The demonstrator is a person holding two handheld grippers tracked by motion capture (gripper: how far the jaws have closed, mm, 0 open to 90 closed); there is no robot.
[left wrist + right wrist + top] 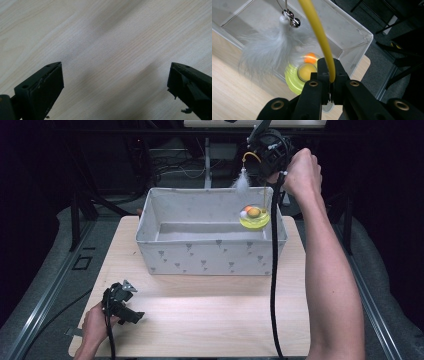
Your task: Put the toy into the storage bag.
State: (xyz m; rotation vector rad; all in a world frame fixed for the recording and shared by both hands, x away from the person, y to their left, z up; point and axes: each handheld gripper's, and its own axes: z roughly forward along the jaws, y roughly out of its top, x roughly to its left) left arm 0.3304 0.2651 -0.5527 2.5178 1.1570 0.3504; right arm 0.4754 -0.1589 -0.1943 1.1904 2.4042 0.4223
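Above the bin [165, 227], the right gripper [329, 82] pinches the toy's [254, 216] yellow wire [318, 30]; toy seems light, springy, with a swaying feather [265, 51]. Grasp the wire low. Left gripper [115, 85] rests open over the table [100, 37].

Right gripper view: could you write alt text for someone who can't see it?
Black tongs pinch a curved yellow wand of a cat toy above a white fabric bin. A white feather with a small bell dangles beside the toy's yellow base.
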